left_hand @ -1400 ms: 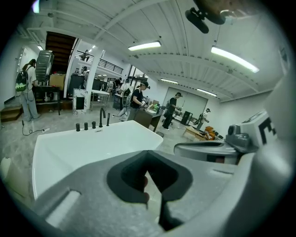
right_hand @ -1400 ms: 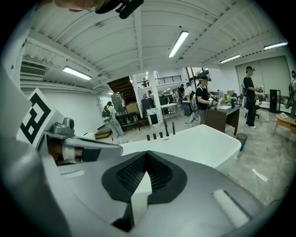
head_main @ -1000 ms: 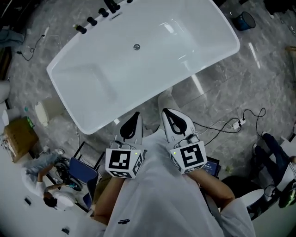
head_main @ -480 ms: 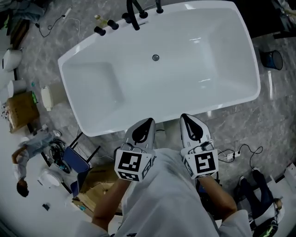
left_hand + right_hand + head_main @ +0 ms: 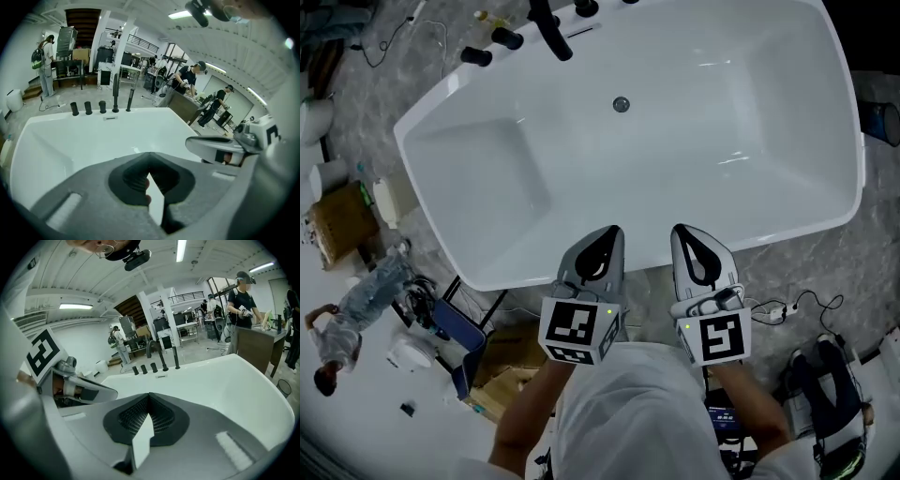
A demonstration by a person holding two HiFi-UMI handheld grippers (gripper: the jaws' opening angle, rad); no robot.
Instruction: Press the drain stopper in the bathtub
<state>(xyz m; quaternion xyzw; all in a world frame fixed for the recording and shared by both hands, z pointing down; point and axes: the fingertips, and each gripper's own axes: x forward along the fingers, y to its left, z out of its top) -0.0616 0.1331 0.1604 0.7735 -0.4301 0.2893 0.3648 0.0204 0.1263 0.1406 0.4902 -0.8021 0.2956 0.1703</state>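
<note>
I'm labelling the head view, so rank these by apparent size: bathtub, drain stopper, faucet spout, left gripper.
Largest to smallest:
bathtub
left gripper, though it sits nearest the camera, which inflates it
faucet spout
drain stopper

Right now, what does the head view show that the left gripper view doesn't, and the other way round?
Only the head view: the drain stopper on the tub floor, with nothing touching it, and a cardboard box on the floor to the left. Only the left gripper view: people at benches beyond the tub. Both: the white bathtub, its black taps, and the left gripper and right gripper, jaws together and empty.
</note>
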